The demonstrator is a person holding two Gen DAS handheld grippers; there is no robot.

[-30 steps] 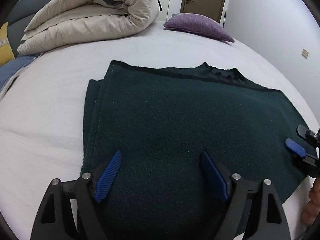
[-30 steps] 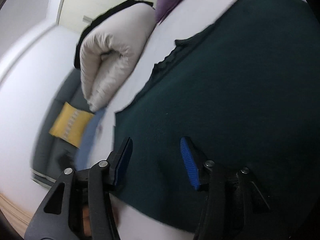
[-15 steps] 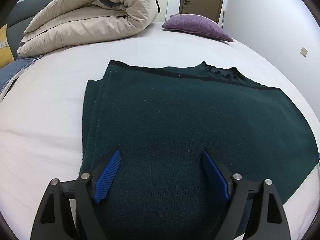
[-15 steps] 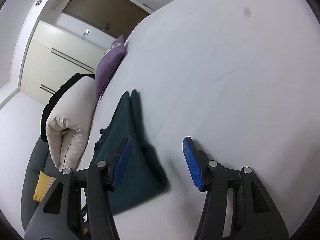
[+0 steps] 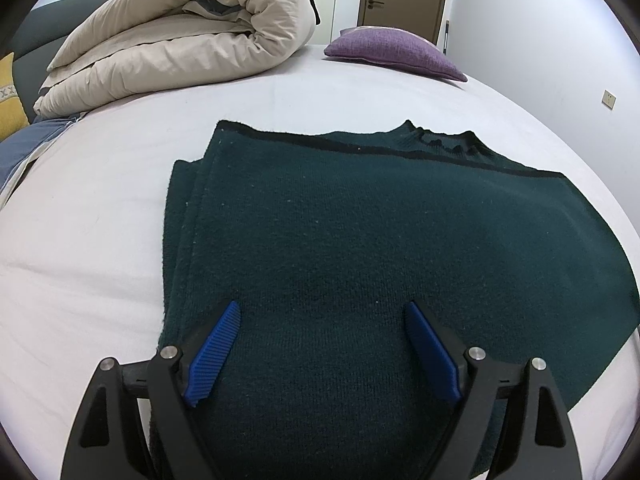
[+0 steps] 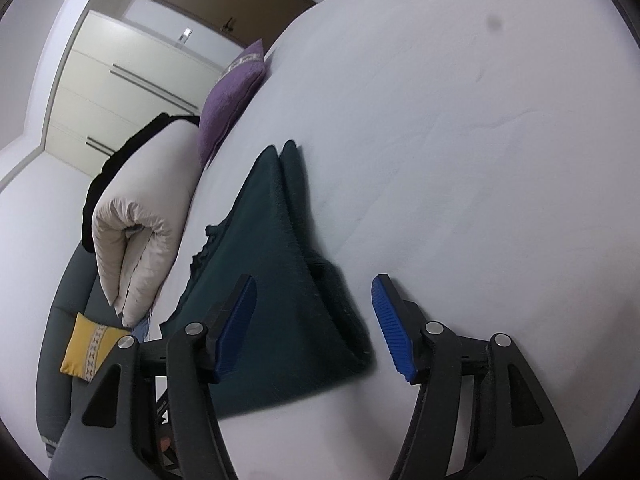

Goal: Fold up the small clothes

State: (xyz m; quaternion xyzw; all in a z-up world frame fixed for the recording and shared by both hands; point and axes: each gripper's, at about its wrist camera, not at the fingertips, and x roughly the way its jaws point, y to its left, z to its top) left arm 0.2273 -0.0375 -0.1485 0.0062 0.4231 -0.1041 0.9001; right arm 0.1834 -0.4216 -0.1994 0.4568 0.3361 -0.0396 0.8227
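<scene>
Green sweater [image 5: 360, 248] under left hand-held gripper [image 5: 320, 354]

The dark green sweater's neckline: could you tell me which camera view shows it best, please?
The left wrist view: the dark green sweater lies flat there, its neckline at the far edge. The right wrist view shows the sweater edge-on and slightly blurred, its neckline only a ruffled outline.

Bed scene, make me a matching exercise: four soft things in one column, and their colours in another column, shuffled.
Things:
1. folded knitted sweater
2. rolled puffy duvet
3. rectangular textured cushion by the door
4. small patterned cushion on the grey sofa

Colours:
A. purple
B. yellow
C. dark green
D. beige

Pairs: 1-C, 2-D, 3-A, 4-B
</scene>
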